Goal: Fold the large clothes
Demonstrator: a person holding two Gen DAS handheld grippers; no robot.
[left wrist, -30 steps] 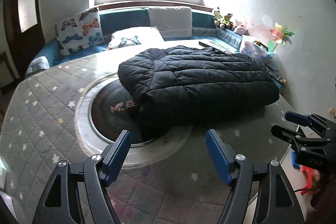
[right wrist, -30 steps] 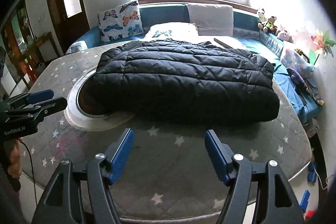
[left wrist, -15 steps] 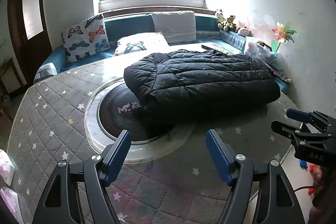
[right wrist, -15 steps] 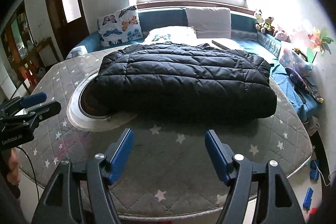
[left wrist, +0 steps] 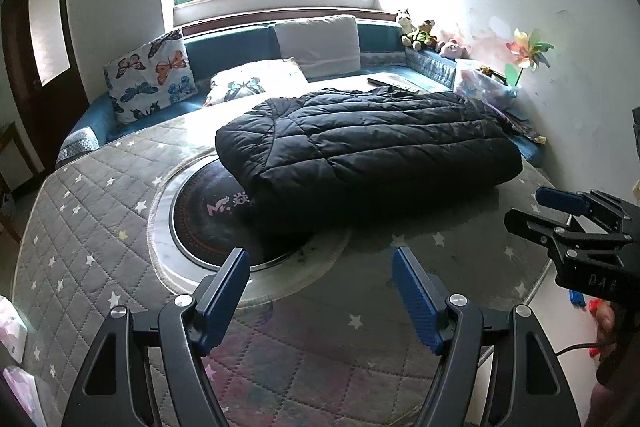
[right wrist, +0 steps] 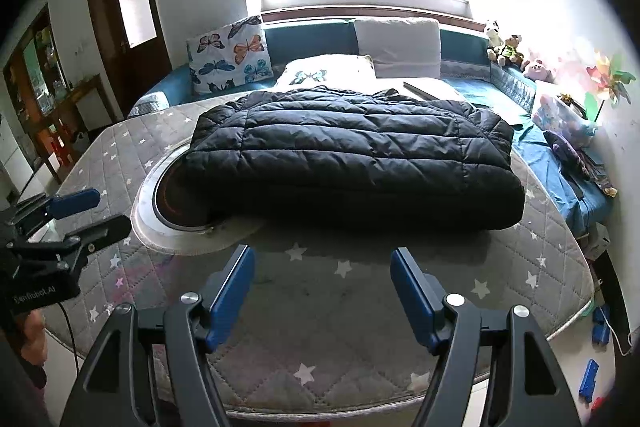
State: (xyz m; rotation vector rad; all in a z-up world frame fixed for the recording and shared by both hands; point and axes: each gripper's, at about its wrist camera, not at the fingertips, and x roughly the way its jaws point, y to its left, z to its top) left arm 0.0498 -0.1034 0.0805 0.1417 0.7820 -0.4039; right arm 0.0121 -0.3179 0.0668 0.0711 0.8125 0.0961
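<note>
A black quilted down jacket lies folded into a thick rectangle on a round table under a grey star-patterned quilted cover. My left gripper hovers open over the cover in front of the jacket, with nothing between its blue pads. My right gripper is likewise open and empty, short of the jacket's near edge. Each gripper shows in the other's view: the right gripper at the right edge, the left gripper at the left edge.
A dark round insert with a pale rim sits in the table, partly under the jacket. Behind is a blue sofa with butterfly cushions, a white cushion and plush toys. A dark door stands left.
The left view has drawn back and tilted slightly, so the jacket looks farther and more of the room shows. The jacket lies still and both grippers stay open.
</note>
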